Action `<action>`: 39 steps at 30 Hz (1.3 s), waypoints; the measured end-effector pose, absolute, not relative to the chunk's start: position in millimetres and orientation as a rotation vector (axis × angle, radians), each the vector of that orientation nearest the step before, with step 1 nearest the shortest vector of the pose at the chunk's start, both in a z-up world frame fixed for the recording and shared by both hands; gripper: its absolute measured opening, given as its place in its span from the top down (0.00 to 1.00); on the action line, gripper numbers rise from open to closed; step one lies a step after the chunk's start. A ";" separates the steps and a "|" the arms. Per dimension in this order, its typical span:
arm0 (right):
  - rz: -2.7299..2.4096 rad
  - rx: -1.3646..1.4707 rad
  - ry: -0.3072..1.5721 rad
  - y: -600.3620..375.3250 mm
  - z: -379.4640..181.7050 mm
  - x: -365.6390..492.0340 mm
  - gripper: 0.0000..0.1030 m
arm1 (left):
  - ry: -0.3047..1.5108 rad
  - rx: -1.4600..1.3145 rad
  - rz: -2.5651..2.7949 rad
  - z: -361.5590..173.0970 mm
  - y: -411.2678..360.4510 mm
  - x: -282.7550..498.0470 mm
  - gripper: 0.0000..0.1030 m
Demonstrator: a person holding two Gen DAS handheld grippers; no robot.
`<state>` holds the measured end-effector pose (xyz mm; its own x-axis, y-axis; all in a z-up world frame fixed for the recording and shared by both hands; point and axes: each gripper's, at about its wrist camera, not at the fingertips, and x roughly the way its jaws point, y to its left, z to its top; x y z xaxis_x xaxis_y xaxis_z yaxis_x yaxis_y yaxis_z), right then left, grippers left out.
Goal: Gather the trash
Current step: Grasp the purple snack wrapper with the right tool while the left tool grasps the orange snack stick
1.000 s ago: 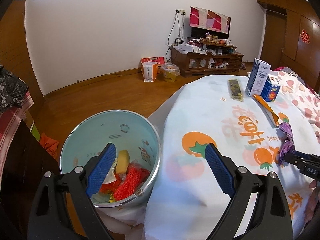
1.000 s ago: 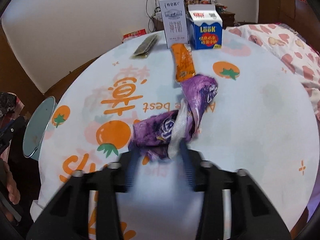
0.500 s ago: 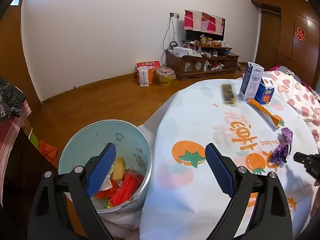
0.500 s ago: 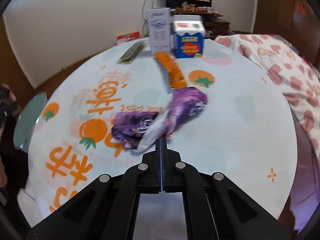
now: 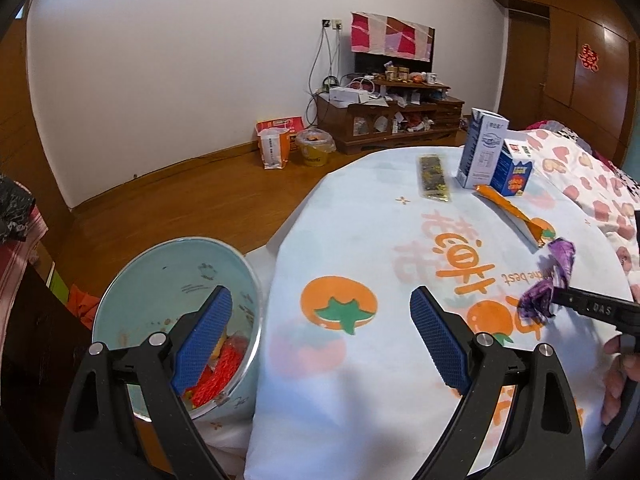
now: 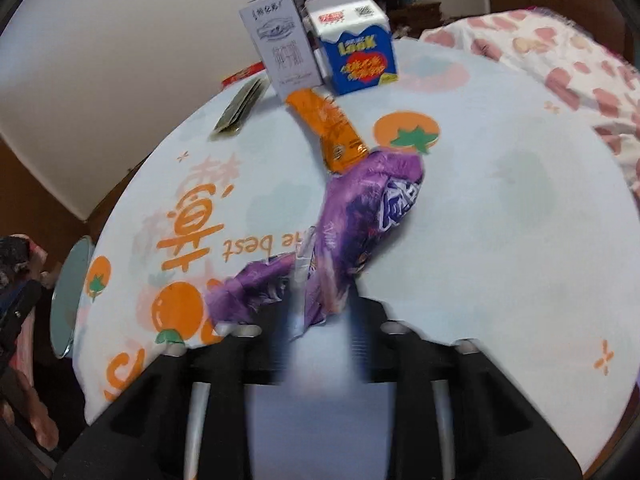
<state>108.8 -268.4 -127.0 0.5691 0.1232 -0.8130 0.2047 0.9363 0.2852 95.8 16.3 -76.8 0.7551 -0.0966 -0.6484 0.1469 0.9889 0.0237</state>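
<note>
right gripper [image 6: 320,320]: jaws have just been opening (blurred here). Near end of the purple wrapper [image 6: 352,224] sits between them; can't tell whether the pads press on it, so grip unconfirmed.
left gripper [image 5: 320,344]: jaws wide apart, nothing between them; hangs over the table edge next to the bin.
purple wrapper: crumpled on the tomato-print tablecloth [image 6: 500,200], on the side of the table away from the bin. Looks partly lifted at the gripper end (judgement, the blur hides contact).
long axis: runs straight away from the right gripper toward the orange sachet [image 6: 332,132]; far end touches or overlaps the sachet tip, can't tell which.
nearer hand: right, clearly. From the left gripper the wrapper is well apart, across the cloth.
key relation: wrapper lies dead ahead of the right jaws, end-on, so a re-close catches only the thin twisted end (slip risk).
trash bin [image 5: 168,280]: light blue, off the table edge, just beside the left gripper, already holding red and yellow scraps. Well apart from the wrapper, across the table.
also on cloth: white carton [image 6: 280,40] and blue Look carton [image 6: 356,40], upright, beyond the sachet; dark flat packet [image 6: 240,108] beside them, on the bin side.
next (guess): re-clamp, then carry across the table to the bin.
</note>
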 end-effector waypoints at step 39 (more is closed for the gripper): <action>-0.210 0.101 0.951 -390.8 -124.4 133.4 0.83 | 0.920 0.159 -0.300 -137.7 -276.3 218.8 0.54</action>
<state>133.4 -390.8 -124.4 0.5623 -0.1339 -0.8160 0.2226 0.9749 -0.0066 218.8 -276.3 -137.7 0.5685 -0.1866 -0.8013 0.3212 0.9470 0.0074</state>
